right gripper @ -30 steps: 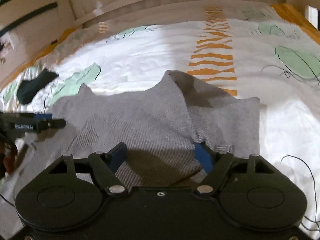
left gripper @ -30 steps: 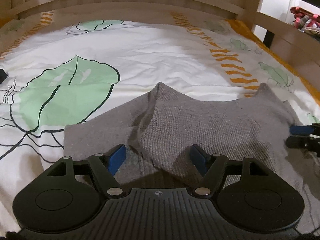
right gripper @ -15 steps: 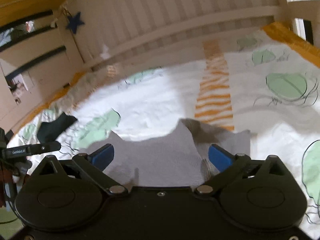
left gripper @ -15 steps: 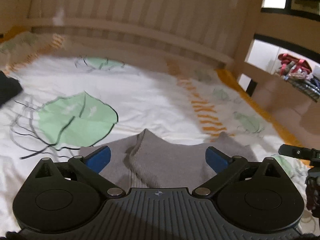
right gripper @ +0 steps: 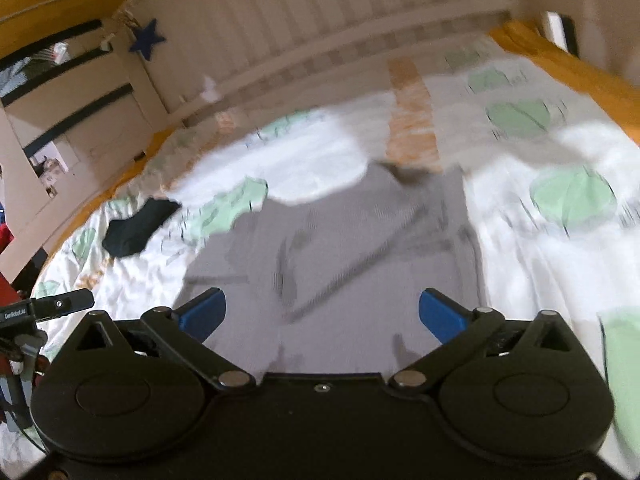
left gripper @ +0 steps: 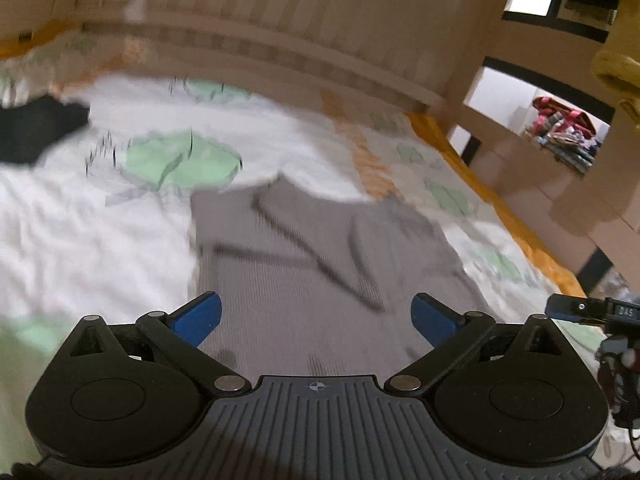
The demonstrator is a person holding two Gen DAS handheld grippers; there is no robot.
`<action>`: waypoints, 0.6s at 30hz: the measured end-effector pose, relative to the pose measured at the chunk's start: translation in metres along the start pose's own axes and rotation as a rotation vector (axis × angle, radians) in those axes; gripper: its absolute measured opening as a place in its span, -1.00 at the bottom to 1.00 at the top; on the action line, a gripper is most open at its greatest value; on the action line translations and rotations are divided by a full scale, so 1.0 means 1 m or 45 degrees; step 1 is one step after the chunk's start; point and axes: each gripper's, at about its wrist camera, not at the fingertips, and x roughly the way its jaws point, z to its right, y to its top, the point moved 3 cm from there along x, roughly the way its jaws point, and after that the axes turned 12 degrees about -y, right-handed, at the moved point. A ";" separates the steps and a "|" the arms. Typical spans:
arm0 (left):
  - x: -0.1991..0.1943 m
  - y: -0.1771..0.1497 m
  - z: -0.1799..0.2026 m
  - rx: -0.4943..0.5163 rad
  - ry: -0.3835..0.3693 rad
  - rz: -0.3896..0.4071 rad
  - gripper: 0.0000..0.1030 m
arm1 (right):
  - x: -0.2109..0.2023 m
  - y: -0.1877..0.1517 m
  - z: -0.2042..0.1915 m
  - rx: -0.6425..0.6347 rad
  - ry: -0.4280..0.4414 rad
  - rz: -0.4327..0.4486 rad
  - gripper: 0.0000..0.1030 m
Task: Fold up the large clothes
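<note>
A grey knitted garment [left gripper: 304, 256] lies spread on the bed, its sleeves folded in across the body; it also shows in the right wrist view [right gripper: 360, 248]. My left gripper [left gripper: 316, 316] is open and empty, held above the garment's near part. My right gripper [right gripper: 322, 312] is open and empty too, above the near part on the other side. The right gripper's tip [left gripper: 576, 308] shows at the right edge of the left wrist view, and the left gripper's tip [right gripper: 60, 304] shows at the left edge of the right wrist view. Both views are blurred.
The bed cover [left gripper: 100, 220] is white with green leaves and an orange stripe. A dark garment [right gripper: 136, 228] lies on the bed to the left [left gripper: 36, 128]. A slatted wooden headboard [left gripper: 280, 24] closes the far side. Shelves with clothes [left gripper: 560, 128] stand at the right.
Both grippers have opened wide, let go of the grey garment and lifted up and back from it. The garment now lies flatter, seen from higher.
</note>
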 end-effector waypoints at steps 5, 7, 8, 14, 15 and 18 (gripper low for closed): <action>0.001 -0.040 -0.002 -0.037 -0.011 -0.135 0.99 | -0.016 -0.029 0.007 0.050 -0.049 -0.125 1.00; 0.000 -0.057 -0.004 -0.036 -0.009 -0.190 0.99 | -0.018 -0.042 0.014 0.102 -0.053 -0.185 1.00; 0.000 -0.065 -0.005 -0.041 -0.009 -0.220 0.99 | -0.019 -0.048 0.018 0.135 -0.061 -0.213 1.00; 0.005 -0.099 -0.011 -0.071 0.014 -0.347 0.99 | -0.018 -0.082 0.036 0.257 -0.073 -0.345 0.99; 0.006 -0.102 -0.012 -0.067 0.021 -0.359 0.99 | -0.020 -0.086 0.035 0.245 -0.071 -0.346 0.99; 0.012 -0.105 -0.017 -0.079 0.032 -0.383 0.99 | -0.022 -0.093 0.031 0.224 -0.060 -0.371 0.99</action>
